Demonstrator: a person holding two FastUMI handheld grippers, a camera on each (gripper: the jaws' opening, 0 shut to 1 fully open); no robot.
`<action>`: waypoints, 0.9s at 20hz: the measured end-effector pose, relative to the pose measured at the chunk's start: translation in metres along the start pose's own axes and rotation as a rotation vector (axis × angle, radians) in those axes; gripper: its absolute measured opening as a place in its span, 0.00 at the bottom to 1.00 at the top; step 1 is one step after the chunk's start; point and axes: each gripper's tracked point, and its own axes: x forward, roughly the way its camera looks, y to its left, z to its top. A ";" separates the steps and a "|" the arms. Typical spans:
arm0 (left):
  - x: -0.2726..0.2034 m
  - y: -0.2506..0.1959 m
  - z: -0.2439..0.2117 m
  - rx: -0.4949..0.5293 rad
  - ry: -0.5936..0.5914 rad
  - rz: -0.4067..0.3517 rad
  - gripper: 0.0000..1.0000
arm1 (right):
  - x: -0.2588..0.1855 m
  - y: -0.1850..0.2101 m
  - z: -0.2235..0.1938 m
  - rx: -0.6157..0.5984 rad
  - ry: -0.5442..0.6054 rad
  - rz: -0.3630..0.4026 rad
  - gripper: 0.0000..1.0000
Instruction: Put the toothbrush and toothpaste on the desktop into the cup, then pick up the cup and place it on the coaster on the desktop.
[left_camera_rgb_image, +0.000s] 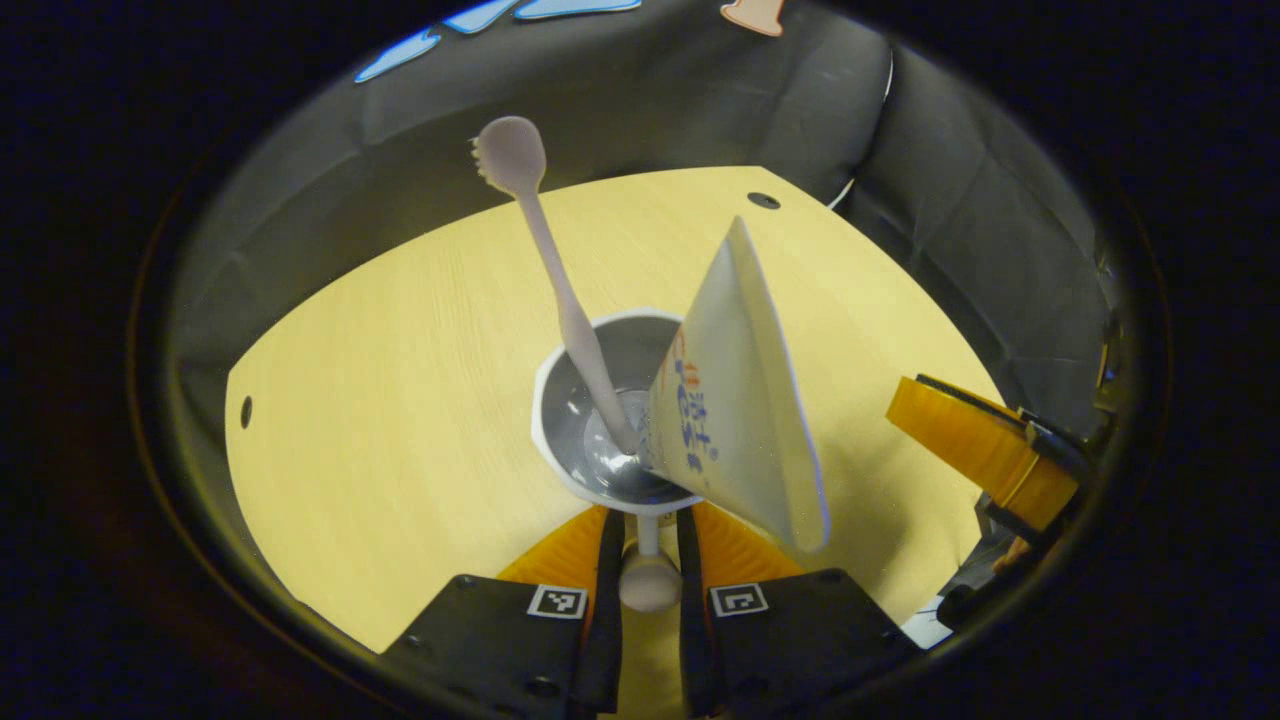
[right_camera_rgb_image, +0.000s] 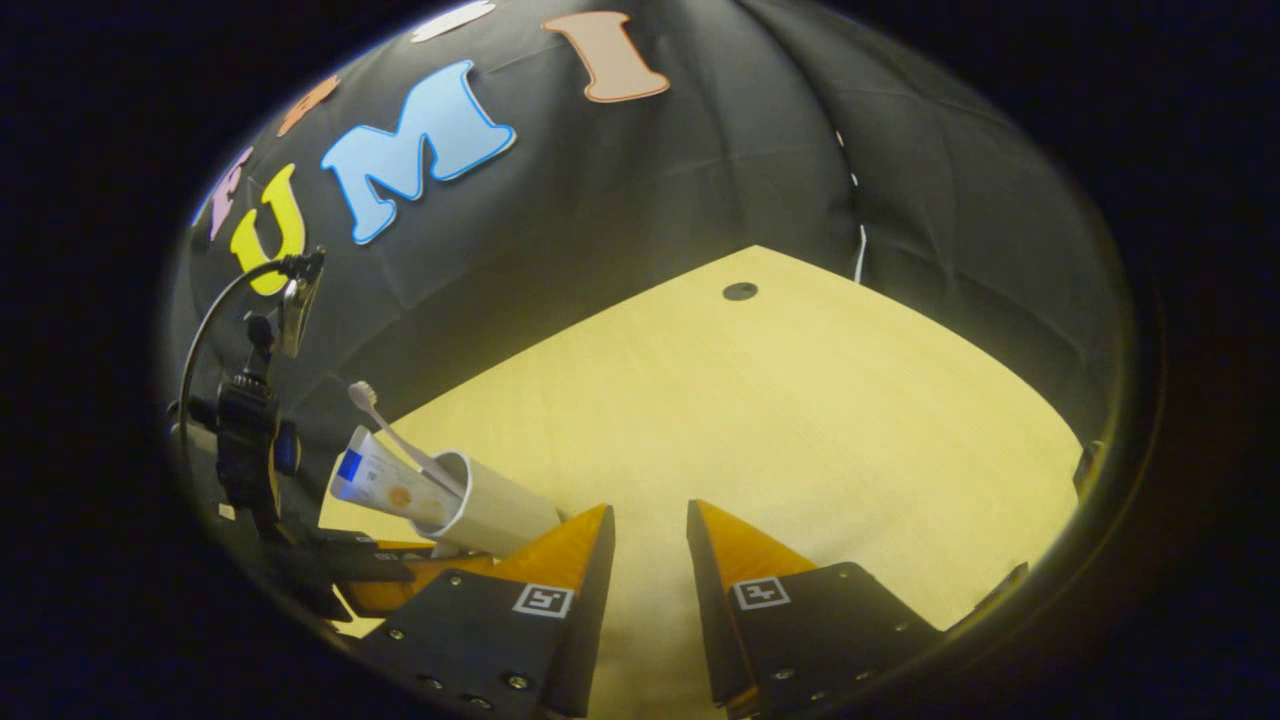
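In the left gripper view, the cup (left_camera_rgb_image: 600, 420) is being held at frame centre by the left tool (left_camera_rgb_image: 648, 540), whose two fingers are being pressed against the cup's handle at bottom centre. The toothbrush (left_camera_rgb_image: 560, 290) and toothpaste (left_camera_rgb_image: 735, 400) are being carried inside it, above the desk (left_camera_rgb_image: 400, 400). In the right gripper view, the right tool (right_camera_rgb_image: 650, 540) is being kept wide apart at the bottom, gripping nothing, with the cup at lower left.

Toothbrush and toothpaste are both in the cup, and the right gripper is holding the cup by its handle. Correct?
Not quite: the left gripper holds the cup by its handle, as the left gripper view shows. The right gripper is open and empty. The toothbrush and toothpaste are indeed in the cup.
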 end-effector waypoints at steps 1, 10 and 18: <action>0.003 -0.007 -0.001 0.002 0.009 0.000 0.30 | 0.000 -0.005 0.001 0.006 0.000 -0.006 0.43; 0.011 -0.011 -0.011 0.020 0.037 0.037 0.31 | 0.000 -0.013 -0.001 0.014 0.015 -0.006 0.43; 0.011 -0.016 -0.001 0.031 -0.009 0.071 0.41 | -0.005 -0.005 -0.001 -0.001 0.019 0.020 0.44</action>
